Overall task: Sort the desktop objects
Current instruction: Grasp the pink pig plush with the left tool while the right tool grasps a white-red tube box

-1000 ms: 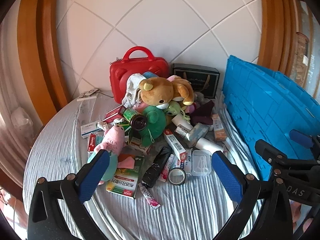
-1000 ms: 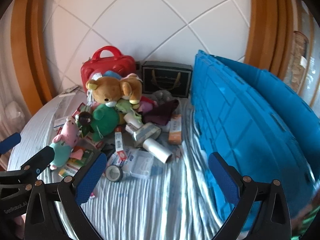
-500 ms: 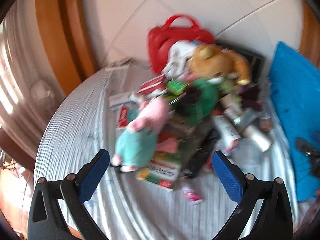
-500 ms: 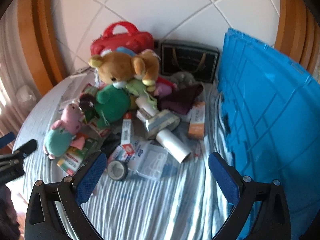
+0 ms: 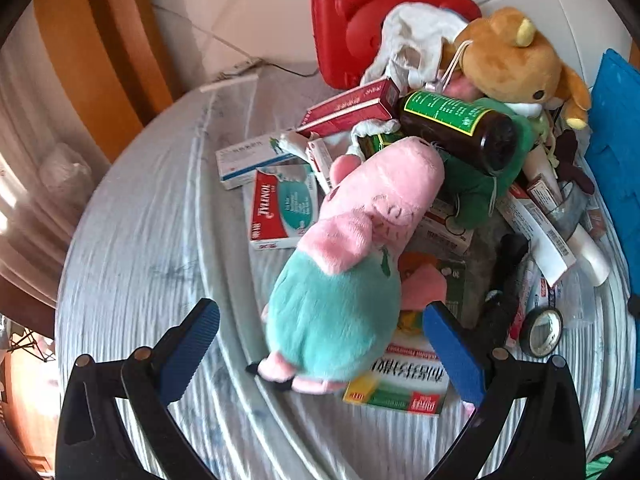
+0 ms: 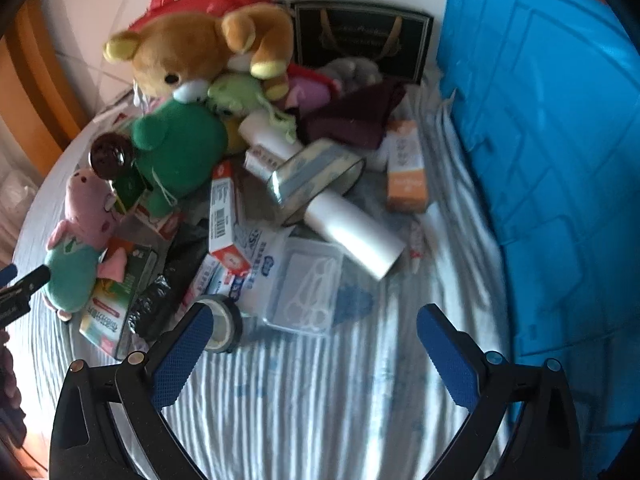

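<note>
Pig plush [image 5: 352, 264], pink head over a teal body, lies at the near left edge of the clutter heap on the cloth-covered bench [image 5: 152, 240], and in the left wrist view it sits directly ahead of the left gripper [image 5: 320, 344]. Its feet end lies between the two blue pads, whose jaws stand wide and hold nothing. The toy's long axis runs away from the jaws and leans to the right, feet nearest, snout up against the dark brown bottle [image 5: 456, 128] and the green plush [image 5: 476, 188]. A grasp across the teal belly would therefore cross the short way of the body, which looks well within the opening. The toy's lower body rests on a green medicine box [image 5: 400, 380], so closing low may catch the carton as well.

From the right wrist view the same toy lies far off to the left, while the right gripper [image 6: 312, 344] hangs with jaws wide and empty over bare cloth, the roll of tape [image 6: 224, 324] beside its left pad and the blue crate [image 6: 560, 160] to its right. My judgement: the left gripper is much the nearer to the pig plush.
</note>
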Demonstrator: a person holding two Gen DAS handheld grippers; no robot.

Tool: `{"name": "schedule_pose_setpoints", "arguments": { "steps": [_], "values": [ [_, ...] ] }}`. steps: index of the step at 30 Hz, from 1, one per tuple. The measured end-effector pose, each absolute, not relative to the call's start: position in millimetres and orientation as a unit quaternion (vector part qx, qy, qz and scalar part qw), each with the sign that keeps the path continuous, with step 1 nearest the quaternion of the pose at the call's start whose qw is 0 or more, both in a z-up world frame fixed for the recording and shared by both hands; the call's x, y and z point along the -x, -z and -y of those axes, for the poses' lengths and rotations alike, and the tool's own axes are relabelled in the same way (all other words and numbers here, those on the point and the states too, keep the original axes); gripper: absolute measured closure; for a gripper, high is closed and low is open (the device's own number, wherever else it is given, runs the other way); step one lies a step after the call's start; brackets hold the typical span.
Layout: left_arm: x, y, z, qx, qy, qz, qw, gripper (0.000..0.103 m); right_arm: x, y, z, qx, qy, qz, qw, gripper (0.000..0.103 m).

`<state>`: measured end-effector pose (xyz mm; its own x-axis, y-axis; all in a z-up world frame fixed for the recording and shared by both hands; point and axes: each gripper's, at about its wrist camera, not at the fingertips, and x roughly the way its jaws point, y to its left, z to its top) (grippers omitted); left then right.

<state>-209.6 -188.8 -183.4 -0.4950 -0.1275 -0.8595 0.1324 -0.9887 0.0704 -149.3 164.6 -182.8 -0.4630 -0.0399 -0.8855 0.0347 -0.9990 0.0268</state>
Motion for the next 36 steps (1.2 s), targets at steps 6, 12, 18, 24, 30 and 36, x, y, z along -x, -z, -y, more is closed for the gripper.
{"name": "schedule_pose_setpoints", "arguments": {
  "steps": [6, 12, 18, 24, 30, 36],
  "values": [
    [254, 192, 185, -0.530, 0.846, 0.001, 0.063, 0.006, 180, 187, -147, -0.533, 0.845, 0.006, 0.038, 0.000],
    [289, 208, 174, -0.570, 0.820, 0.019, 0.049, 0.014, 227, 199, -115, -0.554, 0.827, -0.009, 0.094, 0.009],
    [313, 221, 164, -0.598, 0.799, 0.036, 0.043, 0.032, 268, 224, -95, -0.591, 0.796, -0.019, 0.128, 0.041],
    [313, 223, 163, -0.592, 0.803, 0.040, 0.054, 0.043, 293, 252, -89, -0.618, 0.774, -0.014, 0.137, 0.064],
    [293, 203, 165, -0.561, 0.826, 0.030, 0.053, 0.046, 283, 249, -92, -0.609, 0.780, -0.009, 0.143, 0.080],
    [255, 150, 164, -0.499, 0.865, 0.021, 0.046, 0.046, 240, 190, -112, -0.555, 0.819, 0.007, 0.145, 0.080]
  ]
}}
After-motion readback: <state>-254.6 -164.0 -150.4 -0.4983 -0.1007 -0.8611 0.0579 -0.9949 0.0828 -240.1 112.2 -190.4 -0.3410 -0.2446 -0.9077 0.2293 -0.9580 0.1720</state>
